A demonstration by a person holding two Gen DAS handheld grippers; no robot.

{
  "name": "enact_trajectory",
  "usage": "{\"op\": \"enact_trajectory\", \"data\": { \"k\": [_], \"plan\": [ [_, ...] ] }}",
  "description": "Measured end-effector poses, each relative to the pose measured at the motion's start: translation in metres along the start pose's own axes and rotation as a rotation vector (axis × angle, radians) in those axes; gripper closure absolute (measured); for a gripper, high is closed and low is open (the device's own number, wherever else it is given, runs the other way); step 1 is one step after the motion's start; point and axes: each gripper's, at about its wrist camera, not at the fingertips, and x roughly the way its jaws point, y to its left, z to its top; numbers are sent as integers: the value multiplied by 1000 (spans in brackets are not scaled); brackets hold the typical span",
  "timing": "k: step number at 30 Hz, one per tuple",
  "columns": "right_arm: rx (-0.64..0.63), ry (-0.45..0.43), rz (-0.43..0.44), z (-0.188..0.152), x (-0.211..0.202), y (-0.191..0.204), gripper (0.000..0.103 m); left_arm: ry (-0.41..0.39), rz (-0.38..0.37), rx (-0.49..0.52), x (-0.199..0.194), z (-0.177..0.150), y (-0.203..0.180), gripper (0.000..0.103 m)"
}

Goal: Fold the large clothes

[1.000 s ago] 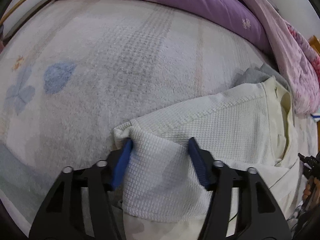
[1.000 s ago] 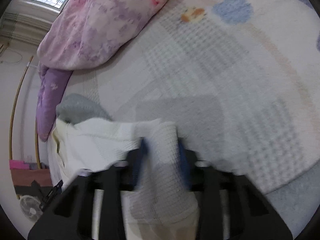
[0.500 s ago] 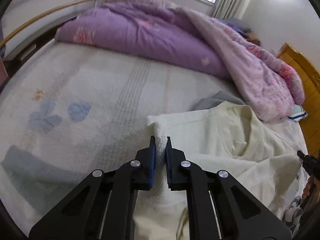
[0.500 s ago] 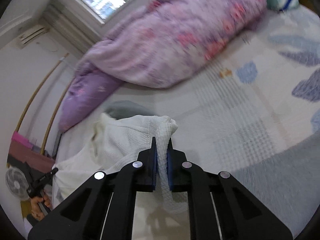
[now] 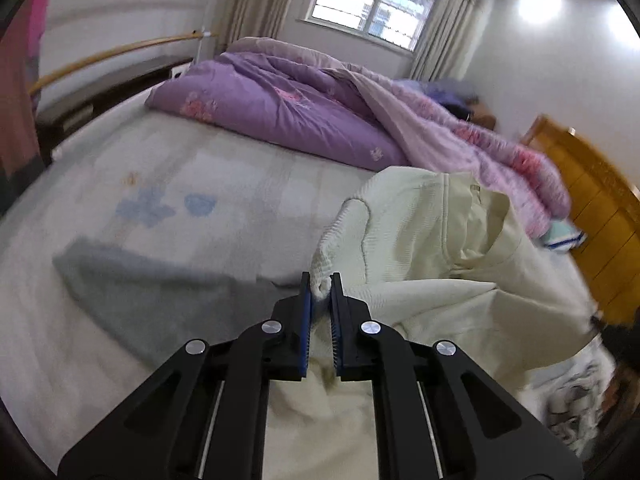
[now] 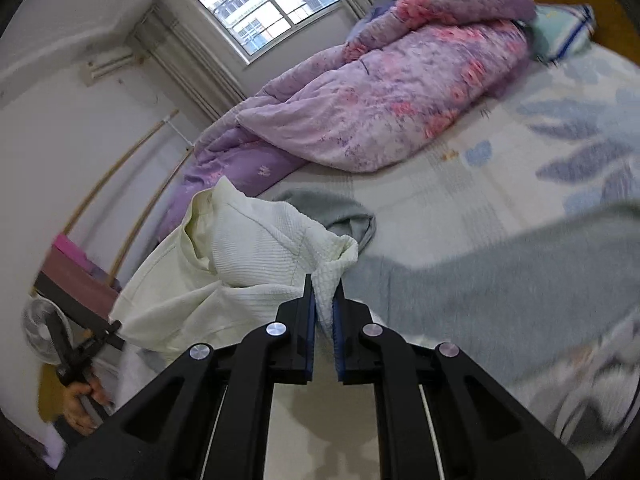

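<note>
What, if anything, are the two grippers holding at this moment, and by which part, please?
Both hold the cream waffle-knit garment: the left gripper and the right gripper are each shut on a bunched edge of it.

**What lies where on my bed**

My cream waffle-knit garment (image 5: 432,240) hangs between my left gripper (image 5: 321,286) and my right gripper (image 6: 323,292), above the pale patterned bedsheet (image 5: 224,184). Behind it lies the purple floral quilt (image 5: 288,108), under the barred window (image 5: 372,0). A grey garment (image 6: 332,208) lies beside mine.

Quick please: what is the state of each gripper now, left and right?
Left gripper: closed, pinching an edge of the cream waffle garment.
Right gripper: closed, pinching another edge of the same garment.
</note>
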Motion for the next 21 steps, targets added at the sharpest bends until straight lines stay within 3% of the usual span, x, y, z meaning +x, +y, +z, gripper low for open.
{"op": "enact_trajectory", "data": {
  "k": [9, 17, 20, 21],
  "plan": [
    [37, 48, -56, -88, -64, -28, 96, 20, 17, -46, -72, -100, 34, 95],
    [89, 188, -198, -170, -56, -75, 95, 203, 89, -99, -69, -202, 66, 94],
    [205, 201, -168, -180, -55, -91, 93, 232, 113, -135, -66, -217, 71, 91],
    [224, 195, -159, -180, -56, -93, 92, 231, 116, -140, -68, -217, 71, 85]
  ]
}}
